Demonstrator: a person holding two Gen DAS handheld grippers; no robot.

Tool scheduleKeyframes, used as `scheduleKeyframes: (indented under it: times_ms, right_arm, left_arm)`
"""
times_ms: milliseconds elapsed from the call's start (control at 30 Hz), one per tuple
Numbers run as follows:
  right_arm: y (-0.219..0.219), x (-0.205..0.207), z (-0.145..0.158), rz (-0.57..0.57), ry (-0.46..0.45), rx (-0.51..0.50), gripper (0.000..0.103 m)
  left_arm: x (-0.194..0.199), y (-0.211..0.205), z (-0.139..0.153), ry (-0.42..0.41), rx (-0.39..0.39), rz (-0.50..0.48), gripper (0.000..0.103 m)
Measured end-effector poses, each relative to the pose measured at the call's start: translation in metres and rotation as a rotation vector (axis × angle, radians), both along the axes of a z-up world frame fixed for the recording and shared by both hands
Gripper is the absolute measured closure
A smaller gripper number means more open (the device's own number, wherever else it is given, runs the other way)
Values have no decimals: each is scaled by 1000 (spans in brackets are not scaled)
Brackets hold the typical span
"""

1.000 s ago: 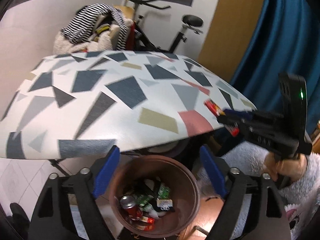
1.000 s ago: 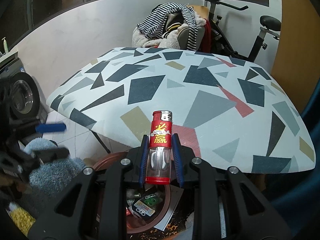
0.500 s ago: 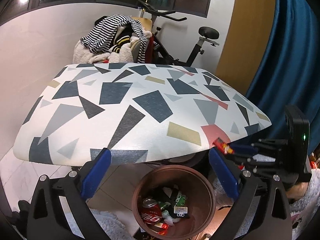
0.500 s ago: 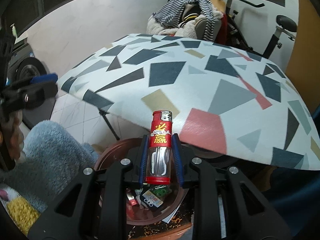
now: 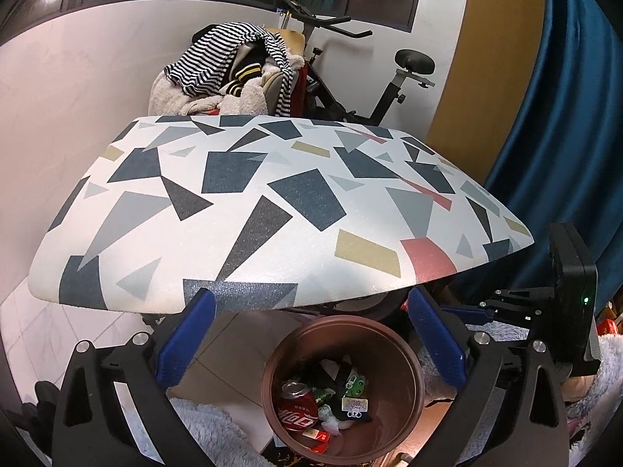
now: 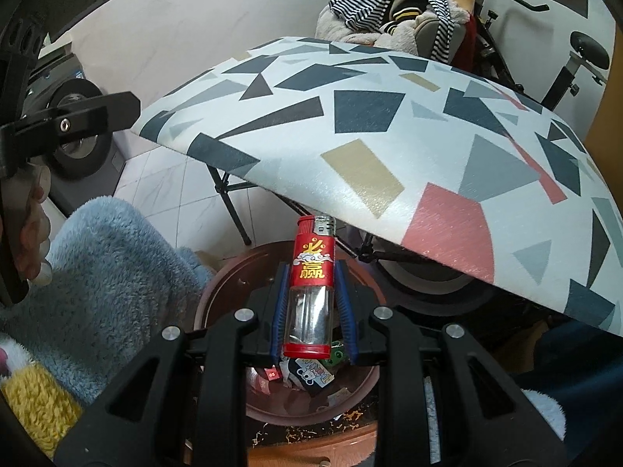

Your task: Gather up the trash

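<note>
Lowered over brown bin (image 6: 233, 284) of cans, wrappers, right hand-held gripper (image 6: 311, 303) clamping lighter (image 6: 311, 272), left hand-held gripper (image 5: 311, 342) splayed empty

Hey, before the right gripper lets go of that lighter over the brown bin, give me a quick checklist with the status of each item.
1. Lighter clamped between the right gripper pads: ok.
2. Lighter above the bin opening: ok, the bin mouth shows directly below it.
3. Bin has room: ok, trash such as a red can covers only the bottom.
4. Left gripper out of the drop path: cannot tell, it is open, empty and also near the bin.
5. Lighter clear of the patterned table edge: ok.
</note>
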State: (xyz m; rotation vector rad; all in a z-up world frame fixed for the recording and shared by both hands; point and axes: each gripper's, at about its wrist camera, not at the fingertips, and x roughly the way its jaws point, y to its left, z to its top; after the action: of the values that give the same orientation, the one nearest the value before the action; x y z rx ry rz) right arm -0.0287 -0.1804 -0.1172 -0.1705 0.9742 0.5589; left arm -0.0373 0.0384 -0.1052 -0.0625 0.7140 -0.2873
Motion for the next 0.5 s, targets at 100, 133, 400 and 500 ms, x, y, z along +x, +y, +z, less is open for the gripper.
scheduleKeyframes:
  times_ms: [100,133,400,500]
  right_arm:
    - [2,2,-5,-17,2,-22,76]
    - [2,2,-4,-22,-2,-25,72]
    - [0,1,-8,-113,-4,-11,6]
    - [-2,2,-9,-122,7,3,6]
  left_arm:
    - [0,-1,-1,3,2,0,6]
    - [0,-1,-2,4,3,0,6]
    - [2,-2,-5,10,5,-3,6]
    - [1,-2,-5,9,5,-2,6]
